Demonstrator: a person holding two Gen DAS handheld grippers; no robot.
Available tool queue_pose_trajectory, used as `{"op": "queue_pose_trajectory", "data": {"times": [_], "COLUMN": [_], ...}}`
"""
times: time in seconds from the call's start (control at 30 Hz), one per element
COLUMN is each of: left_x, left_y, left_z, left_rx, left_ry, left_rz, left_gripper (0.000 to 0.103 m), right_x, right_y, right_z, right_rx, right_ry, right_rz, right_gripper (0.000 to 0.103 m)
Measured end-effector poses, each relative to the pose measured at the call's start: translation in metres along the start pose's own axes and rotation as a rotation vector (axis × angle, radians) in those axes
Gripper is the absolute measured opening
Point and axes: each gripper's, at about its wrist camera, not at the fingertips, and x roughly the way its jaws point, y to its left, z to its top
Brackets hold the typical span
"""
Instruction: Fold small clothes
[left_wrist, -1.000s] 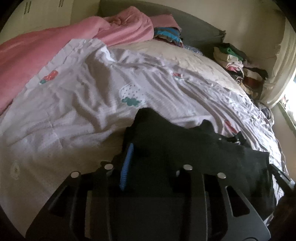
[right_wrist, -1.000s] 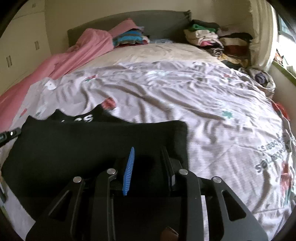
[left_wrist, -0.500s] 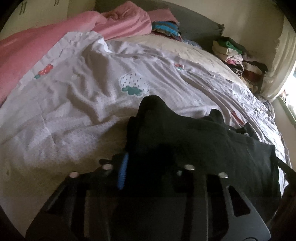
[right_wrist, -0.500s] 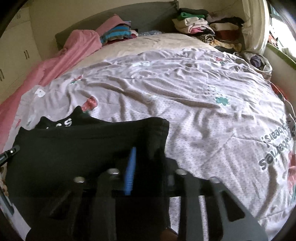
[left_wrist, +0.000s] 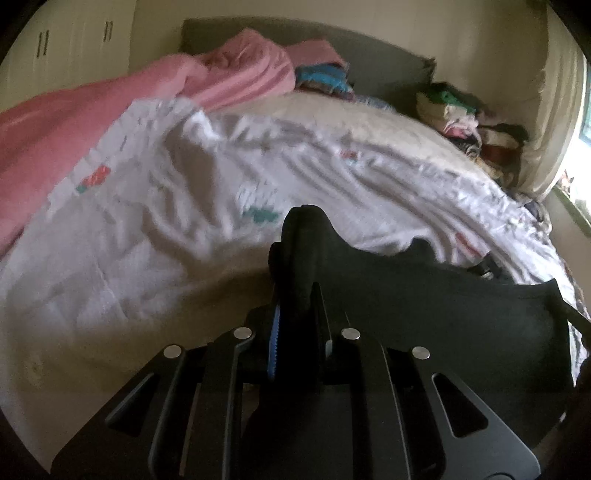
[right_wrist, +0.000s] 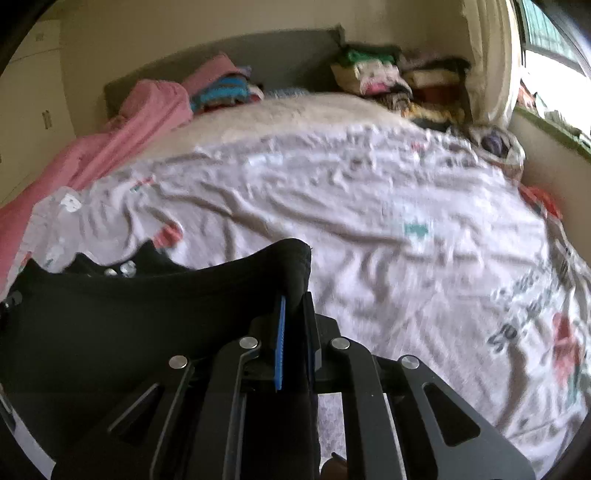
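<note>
A black garment (left_wrist: 424, 306) hangs stretched between my two grippers above the white printed bedsheet (left_wrist: 177, 229). My left gripper (left_wrist: 295, 295) is shut on the garment's left corner, which bunches up above the blue pad. My right gripper (right_wrist: 293, 310) is shut on the garment's right corner (right_wrist: 291, 258). The black cloth (right_wrist: 129, 314) spreads to the left in the right wrist view, with white lettering at its far edge. The sheet (right_wrist: 369, 206) lies beneath.
A pink blanket (left_wrist: 74, 122) lies along the bed's left side. Folded and loose clothes (left_wrist: 458, 114) are piled by the grey headboard (right_wrist: 280, 51) and at the far right. A window (right_wrist: 554, 44) and wall bound the right side.
Both grippers closed on the garment's corners and lifted them off the bed. The cloth rose and the views tilted up toward the headboard.
</note>
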Motion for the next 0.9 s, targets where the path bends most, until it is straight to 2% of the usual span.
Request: {"op": "queue_pose_trajectory", "data": {"times": [0.07, 0.27, 0.33, 0.4, 0.43, 0.6, 0.8, 0.9], "left_x": [0.005, 0.000, -0.003, -0.007, -0.009, -0.021, -0.044, -0.052], "left_y": [0.005, 0.003, 0.003, 0.003, 0.003, 0.004, -0.014, -0.026], "left_z": [-0.003, -0.008, -0.010, -0.012, -0.014, -0.020, -0.026, -0.031], "left_rx": [-0.014, 0.005, 0.004, 0.004, 0.005, -0.012, 0.029, 0.066], "left_ry": [0.020, 0.016, 0.016, 0.015, 0.019, 0.027, 0.007, 0.009], "left_rz": [-0.004, 0.009, 0.009, 0.010, 0.013, 0.013, -0.003, -0.016], "left_gripper": [0.010, 0.017, 0.019, 0.021, 0.024, 0.034, 0.047, 0.047], "right_x": [0.006, 0.008, 0.006, 0.004, 0.001, -0.023, -0.058, -0.071], "right_y": [-0.003, -0.003, -0.005, -0.008, -0.010, -0.014, -0.002, 0.010], "right_z": [-0.005, -0.013, -0.016, -0.019, -0.020, -0.029, -0.039, -0.048], "right_rx": [0.021, 0.027, 0.035, 0.053, 0.057, 0.053, -0.021, -0.070], "right_ry": [0.022, 0.046, 0.058, 0.066, 0.070, 0.046, 0.002, 0.004], "right_rz": [-0.003, -0.027, -0.031, -0.031, -0.032, -0.037, 0.009, 0.053], "right_gripper": [0.008, 0.009, 0.013, 0.023, 0.025, 0.034, 0.035, 0.036]}}
